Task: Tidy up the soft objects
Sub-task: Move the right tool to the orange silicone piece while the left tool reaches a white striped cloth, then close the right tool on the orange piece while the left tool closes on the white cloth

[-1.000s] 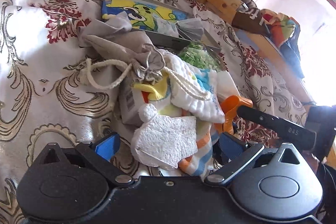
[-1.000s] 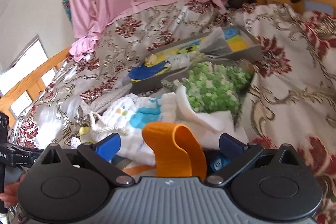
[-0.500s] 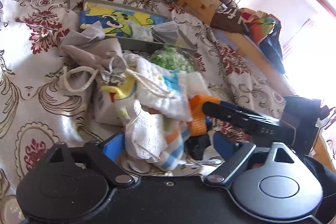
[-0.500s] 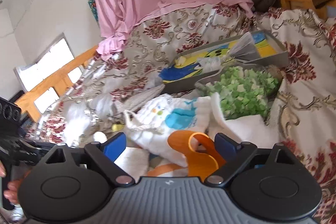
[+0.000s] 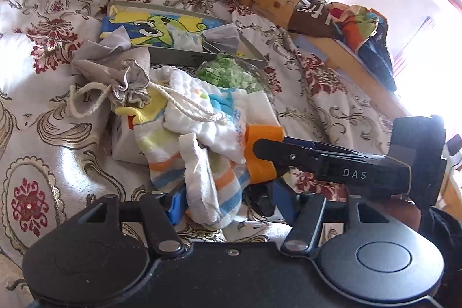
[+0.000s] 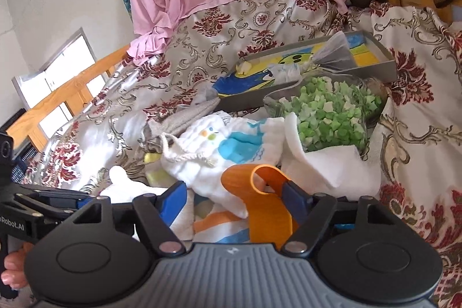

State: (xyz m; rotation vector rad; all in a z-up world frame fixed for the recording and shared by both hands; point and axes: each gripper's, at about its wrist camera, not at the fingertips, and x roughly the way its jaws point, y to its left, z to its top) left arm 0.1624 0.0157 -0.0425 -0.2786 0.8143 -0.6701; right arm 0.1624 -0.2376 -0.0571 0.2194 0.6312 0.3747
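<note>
Currently the left gripper (image 5: 228, 204) is bracketing a striped towel (image 5: 208, 192) with its fingers apart, unclamped. Likewise spread, the right gripper (image 6: 234, 199) is framing an orange strap (image 6: 265, 210). Both items are lying in the pile mid-bedspread (image 5: 43, 134), beside a grey tray (image 5: 173, 57).

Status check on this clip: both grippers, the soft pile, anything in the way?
Left gripper open around striped towel. Right gripper open around orange strap. Drawstring cord draped across pile.
</note>
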